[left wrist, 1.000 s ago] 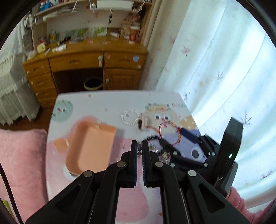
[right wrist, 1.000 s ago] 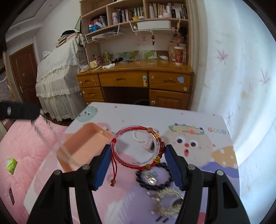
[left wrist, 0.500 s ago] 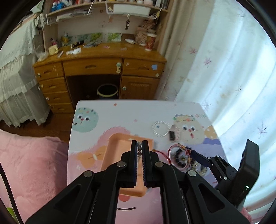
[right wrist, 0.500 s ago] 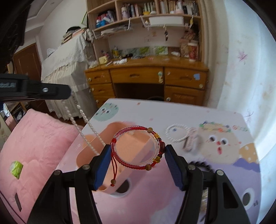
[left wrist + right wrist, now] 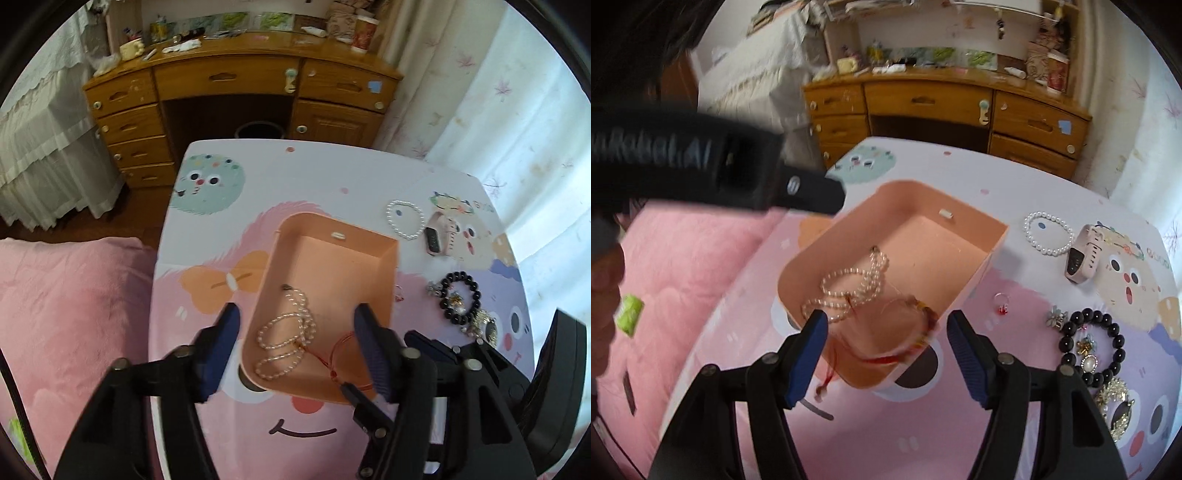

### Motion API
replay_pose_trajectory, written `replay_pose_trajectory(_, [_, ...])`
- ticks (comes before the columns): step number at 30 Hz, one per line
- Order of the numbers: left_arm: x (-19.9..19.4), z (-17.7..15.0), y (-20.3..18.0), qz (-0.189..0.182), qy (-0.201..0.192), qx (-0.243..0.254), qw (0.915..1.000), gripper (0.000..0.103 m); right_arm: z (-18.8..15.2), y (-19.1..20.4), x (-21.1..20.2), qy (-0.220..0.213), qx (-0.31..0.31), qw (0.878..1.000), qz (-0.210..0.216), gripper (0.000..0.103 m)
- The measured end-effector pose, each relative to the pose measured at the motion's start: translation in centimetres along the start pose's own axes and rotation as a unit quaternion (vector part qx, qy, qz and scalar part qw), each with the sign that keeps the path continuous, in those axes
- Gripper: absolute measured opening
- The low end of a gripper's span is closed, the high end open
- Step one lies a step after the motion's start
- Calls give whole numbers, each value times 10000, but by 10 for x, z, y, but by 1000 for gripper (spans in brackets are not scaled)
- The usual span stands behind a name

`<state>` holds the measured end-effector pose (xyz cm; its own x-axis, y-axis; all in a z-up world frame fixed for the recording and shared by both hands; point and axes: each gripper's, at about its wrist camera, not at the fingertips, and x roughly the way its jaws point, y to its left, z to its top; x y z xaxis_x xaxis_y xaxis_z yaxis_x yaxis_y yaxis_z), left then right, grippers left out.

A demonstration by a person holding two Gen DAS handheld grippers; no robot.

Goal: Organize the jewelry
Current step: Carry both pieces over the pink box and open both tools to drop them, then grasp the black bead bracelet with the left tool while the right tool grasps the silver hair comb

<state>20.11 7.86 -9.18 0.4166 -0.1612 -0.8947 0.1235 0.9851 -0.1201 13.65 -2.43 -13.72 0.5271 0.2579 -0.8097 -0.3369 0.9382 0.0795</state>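
An orange box [image 5: 384, 258] [image 5: 982, 258] stands on the cartoon-print table. A pearl necklace [image 5: 286, 330] [image 5: 851, 286] lies coiled on its floor. My left gripper [image 5: 297, 341] hovers over the box's near end, its jaws opening with nothing pressed between them. My right gripper [image 5: 888, 341] also hangs over the near end, its jaws opening. The red cord bracelet [image 5: 912, 338] [image 5: 341, 349] is blurred and loose in the box below them, touching no pad. In the right wrist view the left gripper's body [image 5: 738, 177] crosses the upper left.
To the right of the box lie a white pearl bracelet [image 5: 404, 225] [image 5: 1049, 232], a pink watch [image 5: 437, 236] [image 5: 1084, 258], a black bead bracelet [image 5: 460, 299] [image 5: 1091, 347], a small ring [image 5: 1001, 306] and brooches. A pink bed [image 5: 74, 314] borders the table's left; a wooden desk [image 5: 236, 77] stands behind.
Both grippers came down over the box. The left jaws opened and the pearl necklace dropped inside. The right jaws widened and the red bracelet fell out of them into the box.
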Motion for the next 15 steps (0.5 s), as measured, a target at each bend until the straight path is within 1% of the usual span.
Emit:
replay_pose_trajectory(2, [-1, 2, 2, 44, 18, -18, 10000, 70, -1, 3, -1, 7, -156, 9999, -35, 68])
replay_pose_trajectory(3, [-2, 3, 2, 130, 0, -34, 9999, 80, -2, 3, -3, 2, -197, 9998, -80, 69])
replay_pose_trajectory(4, [-4, 3, 2, 252, -47, -52, 9997, 84, -2, 3, -5, 5, -206, 9997, -137, 72])
replay_pose_trajectory(5, [-5, 3, 1, 360, -102, -55, 9993, 84, -3, 1, -7, 2, -198, 9996, -176, 75])
replay_pose_trajectory(7, [-7, 4, -2, 399, -135, -8, 9991, 84, -5, -4, -11, -18, -171, 9996, -210, 75])
replay_pose_trajectory(8, [-7, 4, -5, 398, -113, 14, 9991, 85, -6, -6, -13, -21, -157, 9996, -230, 75])
replay_pose_trajectory(10, [-6, 3, -12, 396, -76, 57, 9992, 90, -13, -13, -18, -10, -130, 9994, -322, 75])
replay_pose_trajectory(13, [-5, 1, -27, 386, -60, 179, 9991, 91, -24, -25, -26, 24, -122, 9987, -489, 75])
replay_pose_trajectory(15, [-4, -1, -41, 302, -31, 283, 9991, 91, -34, -34, -34, 23, -127, 9980, -614, 75])
